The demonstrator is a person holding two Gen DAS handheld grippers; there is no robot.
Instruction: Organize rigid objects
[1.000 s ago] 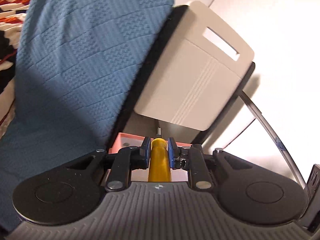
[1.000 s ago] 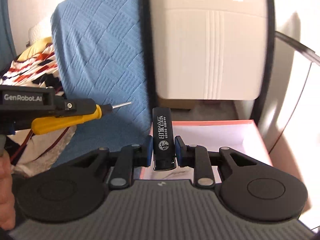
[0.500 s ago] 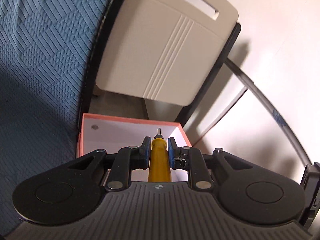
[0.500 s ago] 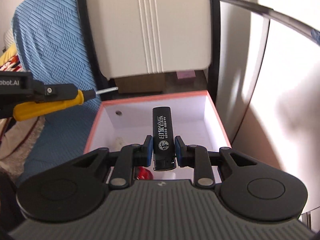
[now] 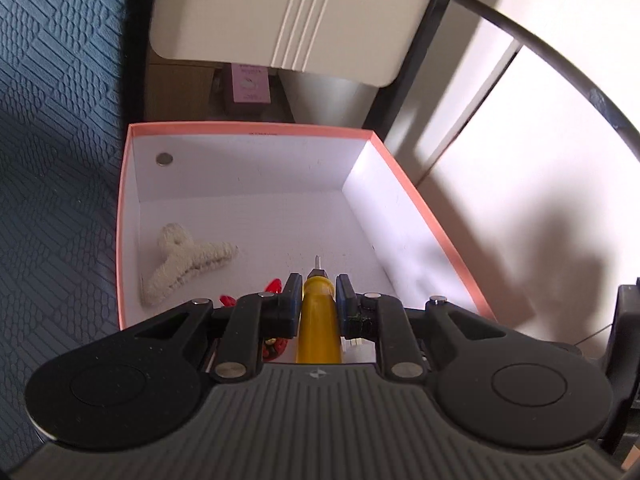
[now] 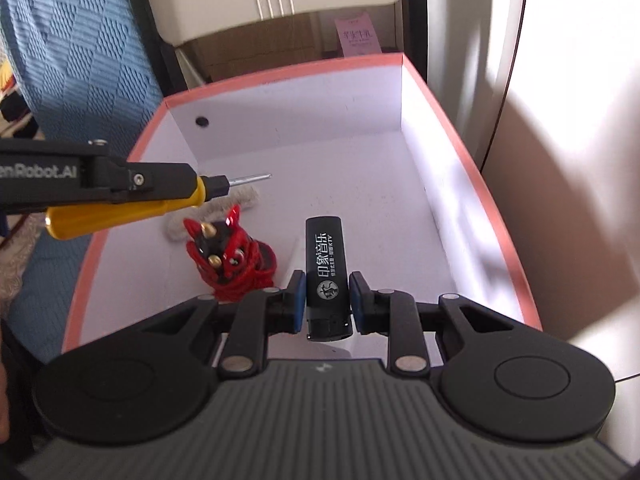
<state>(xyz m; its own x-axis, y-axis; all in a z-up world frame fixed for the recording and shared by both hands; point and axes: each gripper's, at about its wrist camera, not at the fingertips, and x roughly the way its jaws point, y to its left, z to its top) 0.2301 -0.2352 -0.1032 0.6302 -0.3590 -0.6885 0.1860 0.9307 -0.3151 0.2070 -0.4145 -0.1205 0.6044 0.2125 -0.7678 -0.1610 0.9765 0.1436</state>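
Right wrist view: your right gripper clamps a black lighter, your left gripper a yellow screwdriver, both over the pink box; lower, then release.

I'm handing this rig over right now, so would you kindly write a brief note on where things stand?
Left gripper: shut on the screwdriver, held over the box.
Right gripper: shut on the lighter, also over the box.
In the box: a white hair clip and a red charm on the floor.
Done: those two items are inside.
Left: lower and release the screwdriver and lighter, probably onto the bare floor to the right of the charm.
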